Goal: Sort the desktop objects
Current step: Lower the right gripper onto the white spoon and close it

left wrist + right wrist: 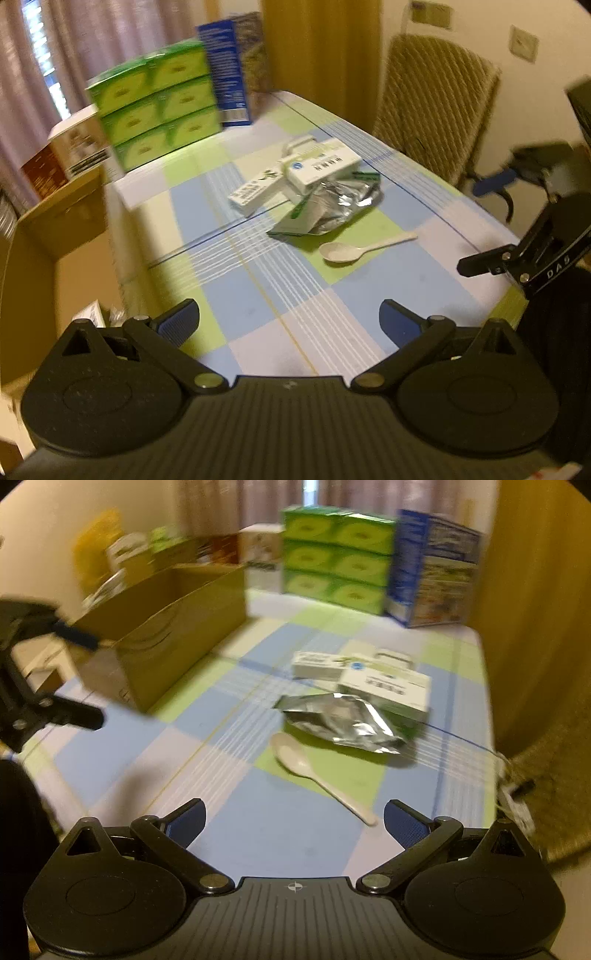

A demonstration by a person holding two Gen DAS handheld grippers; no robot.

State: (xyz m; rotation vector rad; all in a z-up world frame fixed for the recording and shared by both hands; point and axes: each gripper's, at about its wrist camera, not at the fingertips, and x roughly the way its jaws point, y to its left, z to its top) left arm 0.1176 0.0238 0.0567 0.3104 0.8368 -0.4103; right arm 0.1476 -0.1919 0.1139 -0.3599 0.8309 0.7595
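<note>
A white plastic spoon (pixel 364 247) (pixel 317 775) lies on the checked tablecloth (pixel 258 288) (pixel 258 834). Behind it sits a crumpled silver foil pouch (pixel 332 206) (pixel 343 720), and two white medicine boxes (pixel 317 168) (pixel 384 686) rest against and behind the pouch. My left gripper (pixel 290 321) is open above the near part of the table, holding nothing. My right gripper (pixel 295 821) is open too, with the spoon's handle tip just ahead of its right finger (pixel 404 827). Each gripper shows at the edge of the other's view.
An open cardboard box (pixel 170 635) (pixel 55 229) stands at the table's left side. Stacked green tissue boxes (pixel 159 103) (pixel 336 557) and a blue carton (pixel 225 70) (pixel 432 568) line the far edge. A wicker chair (pixel 432 107) stands to the right.
</note>
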